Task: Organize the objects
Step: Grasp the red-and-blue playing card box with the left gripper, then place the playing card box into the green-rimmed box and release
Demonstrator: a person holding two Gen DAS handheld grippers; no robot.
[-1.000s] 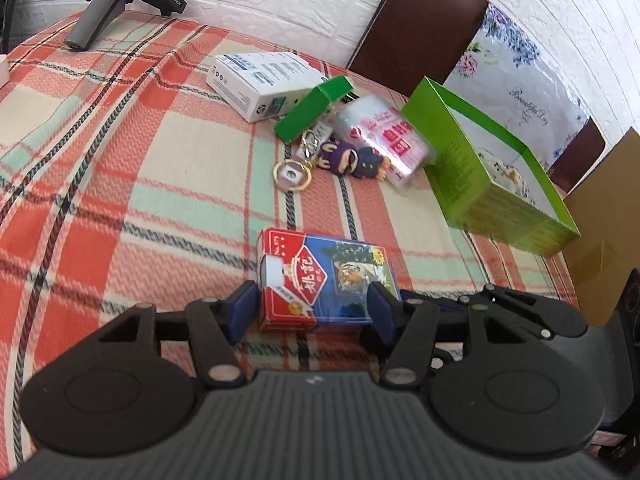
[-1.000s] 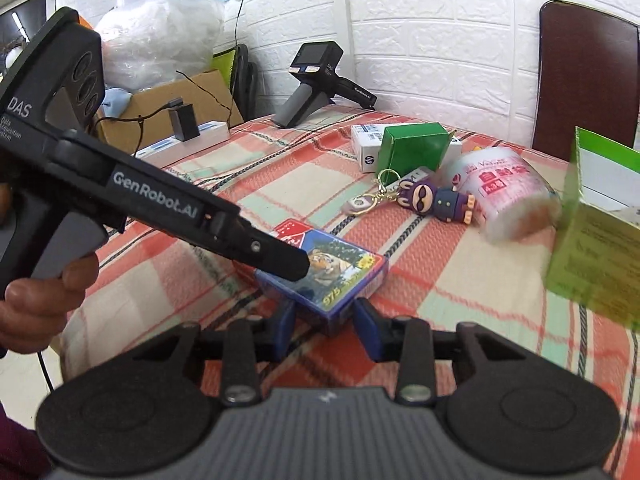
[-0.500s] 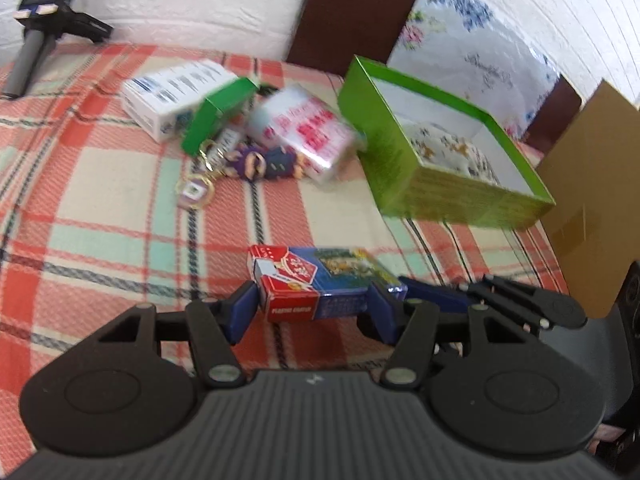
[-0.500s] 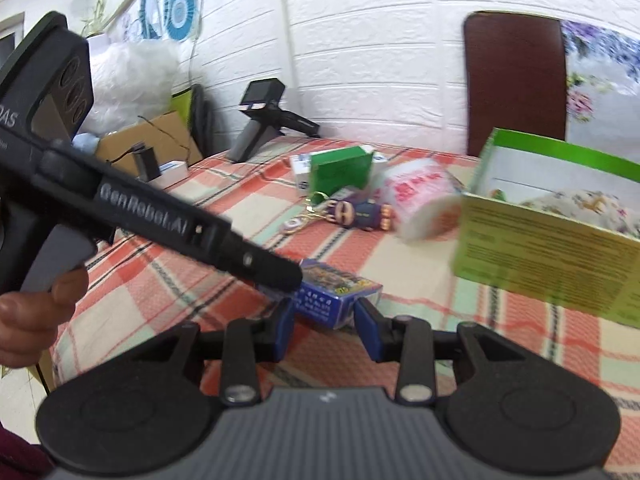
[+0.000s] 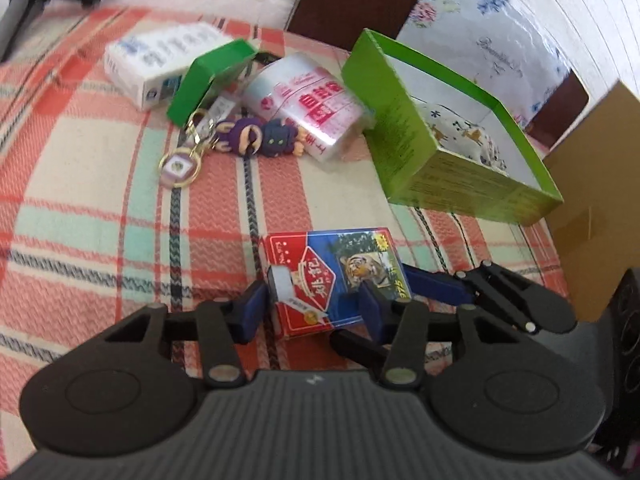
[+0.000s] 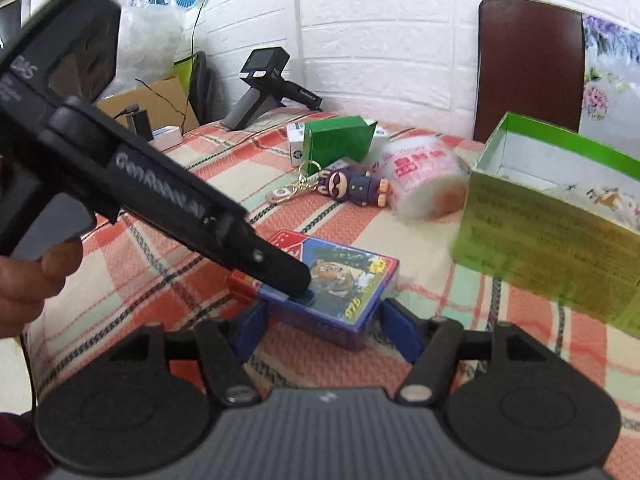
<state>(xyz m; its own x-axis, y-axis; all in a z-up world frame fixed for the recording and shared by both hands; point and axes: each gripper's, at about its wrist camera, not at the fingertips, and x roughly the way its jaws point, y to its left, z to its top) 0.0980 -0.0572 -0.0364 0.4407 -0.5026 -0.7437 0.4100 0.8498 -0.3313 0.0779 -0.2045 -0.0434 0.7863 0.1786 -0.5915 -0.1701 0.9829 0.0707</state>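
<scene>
The card pack (image 5: 338, 276), just short of the green box (image 5: 460, 148), looks pinched by the closing left gripper (image 5: 310, 312) for boxing, right gripper (image 6: 326, 330) just opened wide off it.

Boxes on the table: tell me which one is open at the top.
The large green box at the right, beside the plastic-wrapped roll. Its top is open and a patterned item lies inside. The white box, small green box and card box are closed.
</scene>
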